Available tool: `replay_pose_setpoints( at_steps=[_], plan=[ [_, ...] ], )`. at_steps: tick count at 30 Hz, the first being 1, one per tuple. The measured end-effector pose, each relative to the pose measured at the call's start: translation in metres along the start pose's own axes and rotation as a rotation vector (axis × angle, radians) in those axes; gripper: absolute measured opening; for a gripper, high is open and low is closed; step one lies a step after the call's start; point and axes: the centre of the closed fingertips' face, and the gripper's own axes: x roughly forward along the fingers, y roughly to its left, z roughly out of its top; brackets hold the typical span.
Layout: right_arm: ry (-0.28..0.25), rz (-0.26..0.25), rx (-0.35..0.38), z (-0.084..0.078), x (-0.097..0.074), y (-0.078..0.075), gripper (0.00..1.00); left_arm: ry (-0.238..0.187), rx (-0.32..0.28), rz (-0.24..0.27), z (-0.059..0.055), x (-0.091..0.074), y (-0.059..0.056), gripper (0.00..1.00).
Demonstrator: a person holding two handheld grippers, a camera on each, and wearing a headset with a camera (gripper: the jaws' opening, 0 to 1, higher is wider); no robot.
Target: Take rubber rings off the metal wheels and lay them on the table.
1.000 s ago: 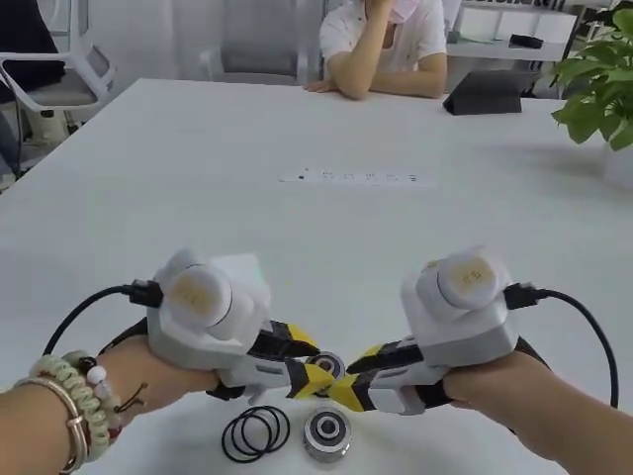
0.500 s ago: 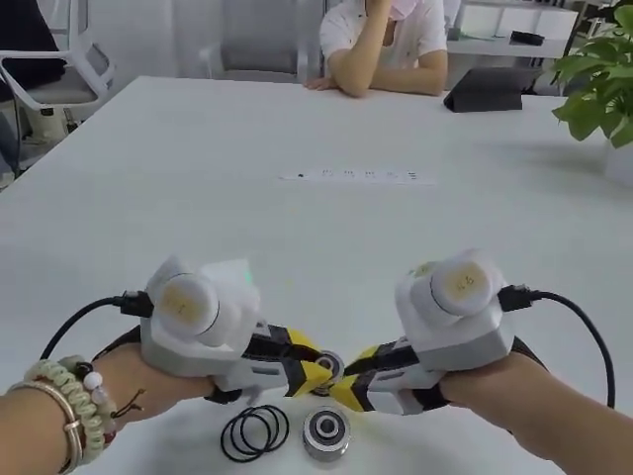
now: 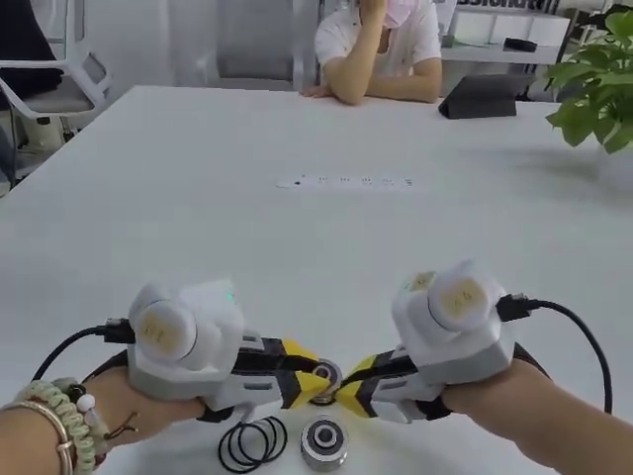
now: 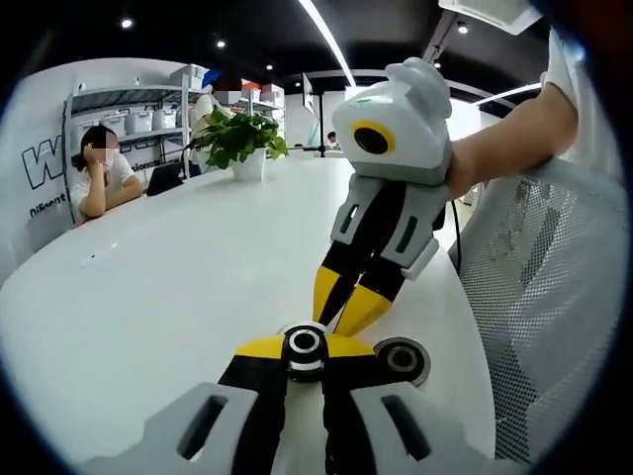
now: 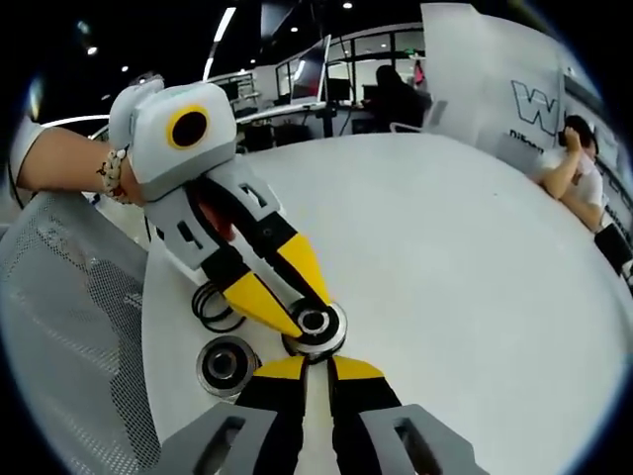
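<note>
A small metal wheel [image 3: 324,377] with a black rubber ring on its rim is held just above the table. My left gripper [image 4: 304,348] is shut on it, one yellow tip on each side [image 5: 316,325]. My right gripper [image 5: 309,368] comes from the opposite side [image 3: 348,388], its jaws nearly together, pinching the wheel's rim where the ring sits. A second metal wheel [image 3: 324,442] lies flat on the table below the tips [image 5: 226,364] [image 4: 401,360]. Several loose black rubber rings [image 3: 252,442] lie overlapped to its left [image 5: 213,302].
The white table [image 3: 297,237] stretches far ahead. A person sits at its far end [image 3: 381,49]. A dark tablet case [image 3: 478,95] and a green plant [image 3: 598,89] stand at the far right. A power strip [image 3: 346,181] lies mid-table.
The head camera has tipped, so the whole picture shifted. Both grippers stay tip to tip on the wheel, and the left hand has drawn slightly left.
</note>
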Motion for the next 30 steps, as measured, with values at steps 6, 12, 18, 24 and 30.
replay_pose_setpoints(
  at_steps=[6,12,18,24,30],
  plan=[
    [-0.001,-0.002,-0.007,0.0,0.0001,-0.0008,0.03,-0.005,0.001,0.001,0.0001,-0.0002,0.0004,0.07],
    [-0.004,-0.01,-0.006,0.0001,-0.0003,-0.003,0.0,-0.013,-0.004,0.0,0.0001,-0.0002,0.0,0.07],
    [0.001,-0.014,0.004,-0.0005,-0.0001,-0.004,0.0,-0.018,-0.005,0.001,0.0001,-0.0002,-0.0002,0.07],
    [-0.002,-0.011,0.039,-0.001,-0.0005,-0.005,0.0,-0.02,-0.006,0.003,0.0004,-0.0002,-0.0006,0.07],
    [-0.005,-0.011,0.076,-0.0011,-0.0023,-0.0064,0.0,-0.016,-0.005,0.004,0.0004,0.0001,-0.0005,0.07]
  ],
)
